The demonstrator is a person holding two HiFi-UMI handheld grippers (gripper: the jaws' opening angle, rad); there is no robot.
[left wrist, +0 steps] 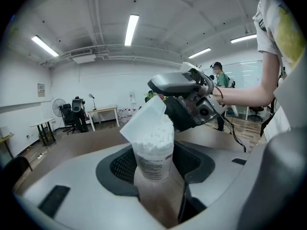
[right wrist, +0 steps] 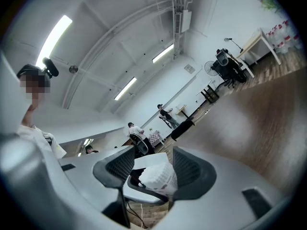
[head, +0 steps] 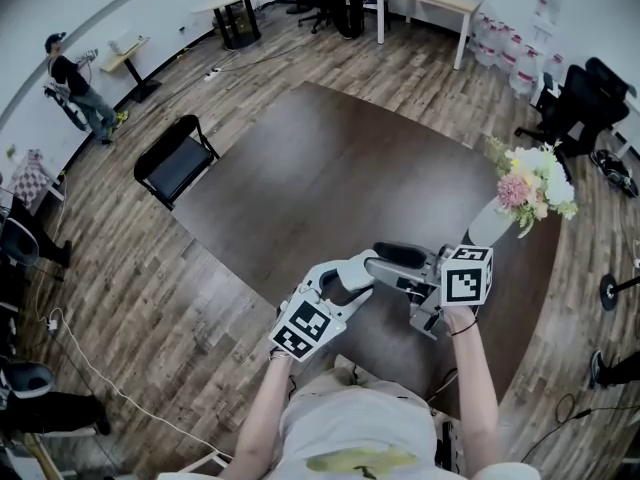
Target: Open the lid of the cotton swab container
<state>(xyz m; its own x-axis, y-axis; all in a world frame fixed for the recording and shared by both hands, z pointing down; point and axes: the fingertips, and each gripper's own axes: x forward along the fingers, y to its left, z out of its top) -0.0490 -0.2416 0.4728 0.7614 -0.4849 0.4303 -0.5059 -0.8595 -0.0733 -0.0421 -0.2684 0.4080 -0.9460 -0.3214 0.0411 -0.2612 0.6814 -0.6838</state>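
The cotton swab container is clear, smooth plastic with a frosted, matt lid, the left tool is smooth pale plastic with ribbed black pads, and the tabletop is matt dark wood.

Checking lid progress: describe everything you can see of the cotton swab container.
The cotton swab container is a clear plastic cylinder packed with white swabs, with a printed label on its lower wall. It stands upright, clamped between the pads of the left gripper. Its translucent white lid is flipped up and tilted, apparently still joined at one edge, so the mouth is open. The lid sits between the spread jaws of the right gripper; whether they press on it is unclear.
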